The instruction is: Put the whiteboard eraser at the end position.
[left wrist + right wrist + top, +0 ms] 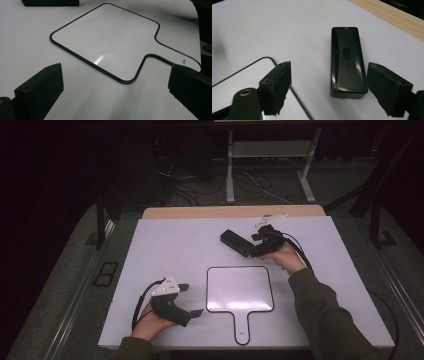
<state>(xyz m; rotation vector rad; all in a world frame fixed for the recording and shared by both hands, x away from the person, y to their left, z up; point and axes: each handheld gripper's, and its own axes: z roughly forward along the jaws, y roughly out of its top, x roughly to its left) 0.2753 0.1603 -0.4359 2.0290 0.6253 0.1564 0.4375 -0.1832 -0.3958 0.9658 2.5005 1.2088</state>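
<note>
High view: 1 whiteboard [240, 289], 1 black eraser [236, 242], 2 grippers, left [192, 300] and right [252, 245], fingers spread.

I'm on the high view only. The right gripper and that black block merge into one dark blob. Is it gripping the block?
Observer: No. In the right gripper view the black block lies flat on the white table, with the right gripper jaws spread on either side of its near end and a gap at each pad.
Operator: And the left one?
Observer: The left gripper is open with nothing between its jaws, aimed at the whiteboard paddle.
Operator: Anything on the paddle handle?
Observer: A small printed mark near its end, too small to read.
</note>
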